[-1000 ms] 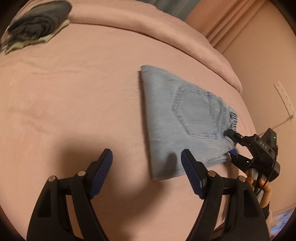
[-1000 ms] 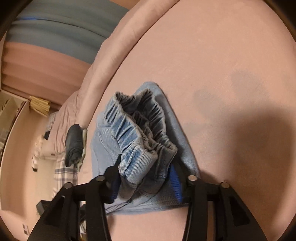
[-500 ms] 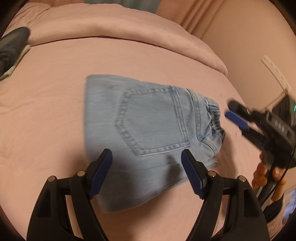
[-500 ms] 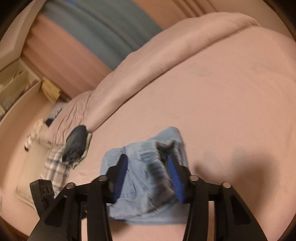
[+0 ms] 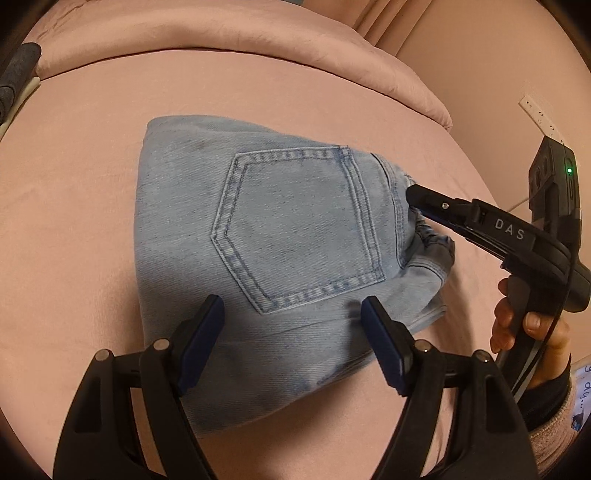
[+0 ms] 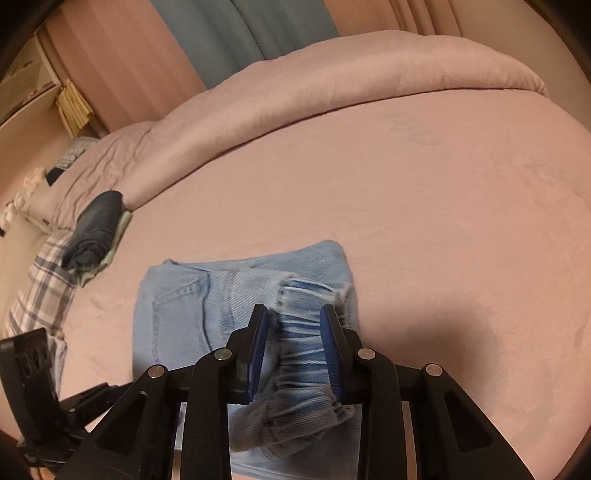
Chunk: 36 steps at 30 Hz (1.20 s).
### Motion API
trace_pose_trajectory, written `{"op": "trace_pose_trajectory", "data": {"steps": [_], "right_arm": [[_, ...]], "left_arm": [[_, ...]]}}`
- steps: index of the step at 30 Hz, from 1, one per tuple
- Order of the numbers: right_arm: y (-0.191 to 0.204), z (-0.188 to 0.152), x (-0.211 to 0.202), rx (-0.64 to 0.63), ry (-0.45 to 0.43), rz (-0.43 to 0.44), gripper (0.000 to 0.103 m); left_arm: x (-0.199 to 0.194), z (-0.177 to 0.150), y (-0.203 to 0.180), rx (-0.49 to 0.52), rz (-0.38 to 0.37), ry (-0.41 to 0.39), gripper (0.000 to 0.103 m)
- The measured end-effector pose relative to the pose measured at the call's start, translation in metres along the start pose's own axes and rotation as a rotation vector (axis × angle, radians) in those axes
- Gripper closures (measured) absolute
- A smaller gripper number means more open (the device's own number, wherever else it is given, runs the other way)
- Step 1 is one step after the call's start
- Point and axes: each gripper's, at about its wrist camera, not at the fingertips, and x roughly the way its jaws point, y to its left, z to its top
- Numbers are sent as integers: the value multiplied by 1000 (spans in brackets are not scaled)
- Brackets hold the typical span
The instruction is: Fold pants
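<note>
Folded light-blue denim pants (image 5: 295, 236) lie on the pink bed, back pocket up. My left gripper (image 5: 293, 317) is open and empty, hovering over the near edge of the pants. My right gripper (image 6: 293, 328) has its jaws around the gathered elastic waistband (image 6: 303, 354) of the pants (image 6: 177, 317), with a gap on each side. It shows in the left wrist view (image 5: 417, 199) at the waistband end, its tip against the denim.
A pink duvet roll (image 5: 236, 33) runs along the far side of the bed. A dark rolled garment (image 6: 96, 229) lies on a pale cloth beside plaid fabric (image 6: 40, 295) at the left. A wall with a white power strip (image 5: 539, 118) is at the right.
The right gripper had let go of the waistband and pulled back; now it is back at the waistband. The left gripper has moved closer over the pants.
</note>
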Motion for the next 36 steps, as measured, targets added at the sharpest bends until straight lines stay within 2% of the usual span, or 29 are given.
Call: {"op": "trace_pose_trajectory", "data": {"steps": [3,8,15,20,26,36], "right_arm": [[-1,2,-5,18,-3,15,72],[14,-2,-22,-63,-52,-38,72],[28,-11,-43,-125,-105,-23,72],[35,-17,-34,-149,-73,-4,72],[34,-25,-19,-160,-22,-26,72],[30,-34,-12,-181,-14,-58,72]], "left_arm": [[0,0,-2,3,6,1,26],[0,3,0,-12,5,7,26],[-1,1,0,-13,12,7,25],[1,3,0,-16,11,7,25],[2,3,0,-14,14,7,25],[2,3,-1,-13,15,7,25]]}}
